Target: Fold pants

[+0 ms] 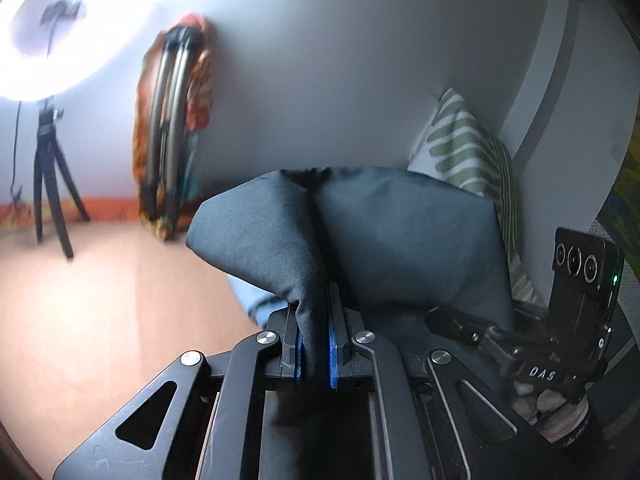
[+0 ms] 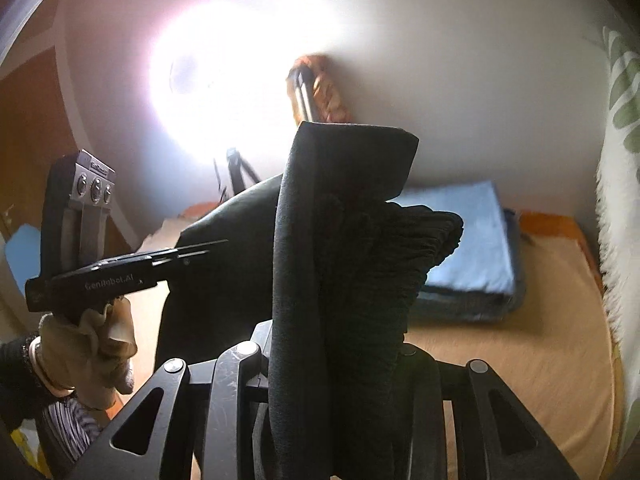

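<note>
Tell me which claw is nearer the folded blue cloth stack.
Right. The right claw, gripping the dark pants, has the blue stack just beyond it; the left claw sits on the far side.

Home bedroom: bed (image 2: pixel 520 340), striped pillow (image 1: pixel 460 140), folded laundry (image 2: pixel 468 240).

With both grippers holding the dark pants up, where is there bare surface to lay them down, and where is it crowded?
Free: the tan surface in front of the folded blue stack, right of the right gripper, and the stretch between the tripod and the left gripper.

Crowded: the back edge, with the stack, the tripod, the leaning ring frame and the leaf-print pillow.
</note>
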Demonstrator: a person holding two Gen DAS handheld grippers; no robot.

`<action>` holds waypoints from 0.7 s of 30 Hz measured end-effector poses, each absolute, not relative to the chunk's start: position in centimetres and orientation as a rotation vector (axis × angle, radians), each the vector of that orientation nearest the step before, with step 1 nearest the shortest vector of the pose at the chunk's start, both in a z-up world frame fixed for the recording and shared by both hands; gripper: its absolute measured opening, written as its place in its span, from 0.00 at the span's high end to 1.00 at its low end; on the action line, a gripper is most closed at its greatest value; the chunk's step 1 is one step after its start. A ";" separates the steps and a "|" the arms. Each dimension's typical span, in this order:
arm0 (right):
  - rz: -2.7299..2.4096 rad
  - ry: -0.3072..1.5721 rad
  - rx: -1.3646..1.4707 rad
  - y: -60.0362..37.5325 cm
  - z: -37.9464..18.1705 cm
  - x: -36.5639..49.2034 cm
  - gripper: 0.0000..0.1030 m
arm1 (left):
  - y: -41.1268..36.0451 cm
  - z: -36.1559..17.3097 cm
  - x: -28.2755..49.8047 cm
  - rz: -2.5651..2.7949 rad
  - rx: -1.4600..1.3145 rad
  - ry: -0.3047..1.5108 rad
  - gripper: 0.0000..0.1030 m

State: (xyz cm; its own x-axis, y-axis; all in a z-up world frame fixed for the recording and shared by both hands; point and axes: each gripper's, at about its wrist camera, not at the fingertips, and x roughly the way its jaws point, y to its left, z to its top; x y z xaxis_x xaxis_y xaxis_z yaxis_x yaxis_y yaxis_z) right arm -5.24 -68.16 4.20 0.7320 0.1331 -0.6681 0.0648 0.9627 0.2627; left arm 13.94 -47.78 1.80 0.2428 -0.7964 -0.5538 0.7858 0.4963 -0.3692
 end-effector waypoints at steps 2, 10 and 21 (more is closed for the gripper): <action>0.030 0.733 0.287 -68.8 4.8 -4.7 0.70 | -48.6 2.9 14.4 -1.076 -0.003 0.746 0.93; -0.005 0.703 0.300 -71.9 6.1 -1.6 0.70 | -52.6 4.6 16.1 -1.072 0.043 0.690 0.93; -0.060 0.715 0.298 -77.4 4.5 3.7 0.70 | -57.9 3.6 20.0 -1.061 0.049 0.683 0.93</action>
State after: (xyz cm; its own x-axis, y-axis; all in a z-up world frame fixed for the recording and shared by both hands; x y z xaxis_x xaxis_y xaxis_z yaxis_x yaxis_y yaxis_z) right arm 3.71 -77.42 4.53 0.7552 0.0471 -0.6538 0.1552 0.9562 0.2482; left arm 20.01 -57.90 3.61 0.3042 -0.7860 -0.5383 0.8152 0.5071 -0.2797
